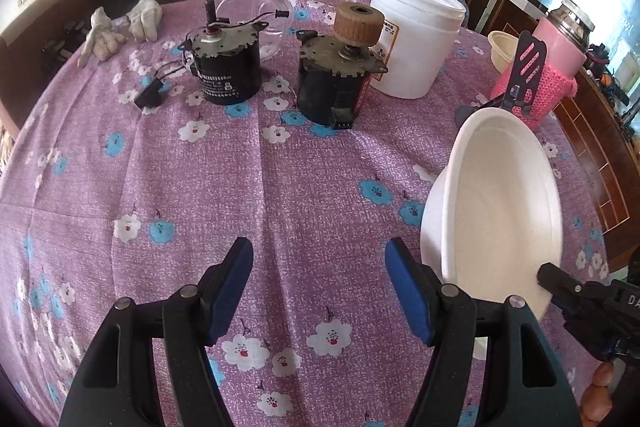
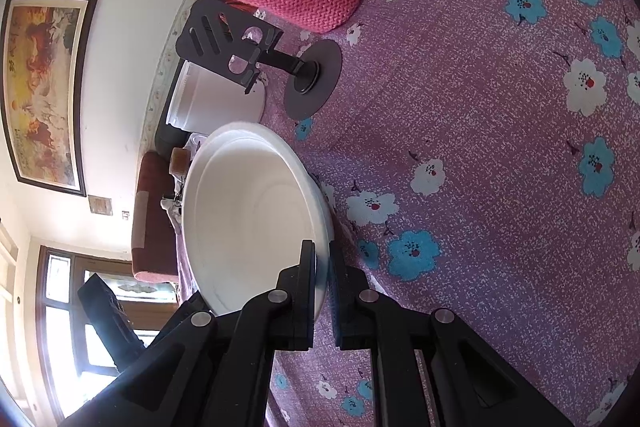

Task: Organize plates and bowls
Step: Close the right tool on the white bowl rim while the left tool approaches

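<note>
Right wrist view: right claw (image 2: 322,259) clamped on rim of white round foam bowl (image 2: 248,203), tilted clear of purple floral-clothed worktop (image 2: 480,147), likely for carrying; left claw (image 1: 318,291) apart, empty, probably waiting.

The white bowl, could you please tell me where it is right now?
The white bowl is tilted on edge at the right of the left wrist view, pinched at its rim by the right gripper, above the floral tablecloth near the black phone stand.
</note>
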{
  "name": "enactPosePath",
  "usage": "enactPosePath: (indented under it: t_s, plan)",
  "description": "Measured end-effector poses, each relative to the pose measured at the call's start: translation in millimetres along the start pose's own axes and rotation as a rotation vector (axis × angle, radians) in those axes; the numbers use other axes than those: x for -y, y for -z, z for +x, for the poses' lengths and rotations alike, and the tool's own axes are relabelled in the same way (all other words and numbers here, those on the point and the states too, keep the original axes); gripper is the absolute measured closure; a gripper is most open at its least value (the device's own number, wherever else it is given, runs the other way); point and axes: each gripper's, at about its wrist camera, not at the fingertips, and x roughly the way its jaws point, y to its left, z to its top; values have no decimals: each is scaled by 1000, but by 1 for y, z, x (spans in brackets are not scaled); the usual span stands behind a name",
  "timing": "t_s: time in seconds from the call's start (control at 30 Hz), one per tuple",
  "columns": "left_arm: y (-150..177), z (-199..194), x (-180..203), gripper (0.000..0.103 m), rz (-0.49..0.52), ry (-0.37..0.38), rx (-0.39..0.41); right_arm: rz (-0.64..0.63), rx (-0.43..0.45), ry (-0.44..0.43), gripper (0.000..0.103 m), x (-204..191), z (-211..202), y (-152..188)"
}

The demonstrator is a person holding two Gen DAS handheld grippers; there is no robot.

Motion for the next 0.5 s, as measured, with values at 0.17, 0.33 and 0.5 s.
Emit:
enactPosePath:
  t_s: [0.17, 0.33, 0.5]
  plan:
    - [-1, 2, -4, 35, -23, 14, -5, -3, -9, -3, 96, -2, 2, 1]
    - [1, 9, -6, 35, -34, -11, -12, -18, -6, -7, 96, -8, 2, 3]
    - [2, 9, -2, 52, -1, -25, 5, -22, -6, -11, 96, -11, 3, 5]
